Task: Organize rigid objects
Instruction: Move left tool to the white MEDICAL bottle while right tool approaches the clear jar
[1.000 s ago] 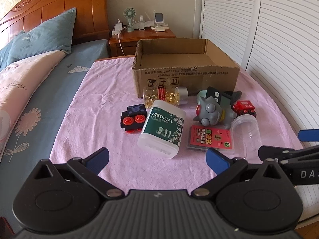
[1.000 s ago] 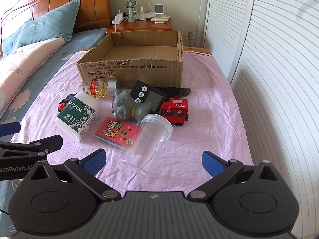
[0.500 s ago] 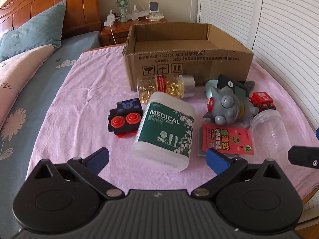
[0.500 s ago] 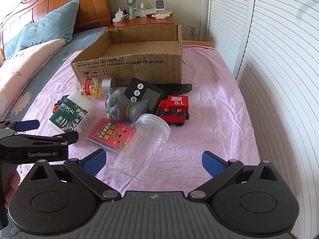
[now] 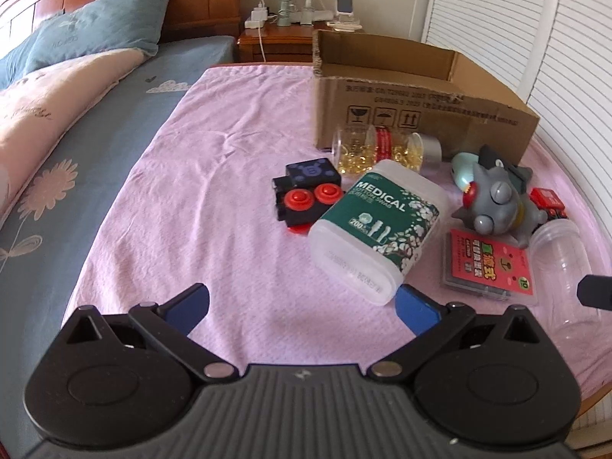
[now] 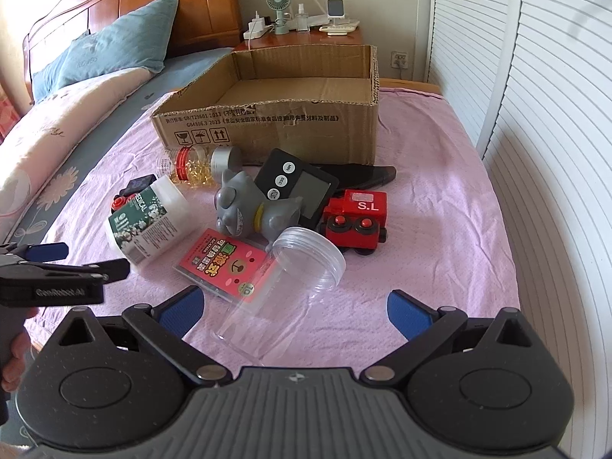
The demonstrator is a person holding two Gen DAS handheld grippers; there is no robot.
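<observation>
Loose items lie on the pink cloth in front of an open cardboard box (image 5: 420, 114) (image 6: 267, 130). Among them are a white cotton swab box (image 5: 376, 229) (image 6: 147, 225), a black toy train (image 5: 306, 193), a capsule bottle (image 5: 382, 149) (image 6: 195, 162), a grey toy figure (image 5: 493, 202) (image 6: 252, 206), a red card pack (image 5: 487, 264) (image 6: 229, 264), a red train (image 6: 357, 218) and a black timer (image 6: 294, 187). A clear jar (image 6: 290, 287) lies on its side, its base between my open right gripper (image 6: 294, 300) fingers. My left gripper (image 5: 302, 298) is open just short of the swab box.
A bed with a blue pillow (image 5: 95, 38) and a floral quilt runs along the left. White louvred doors (image 6: 535, 114) line the right. A nightstand (image 6: 306, 38) with a fan and chargers stands behind the box. A hand (image 6: 11, 359) holds the left gripper's handle.
Both grippers have come closer to the items. The left one has drawn up to the swab box and turned slightly left. The right one has closed in on the clear jar.
</observation>
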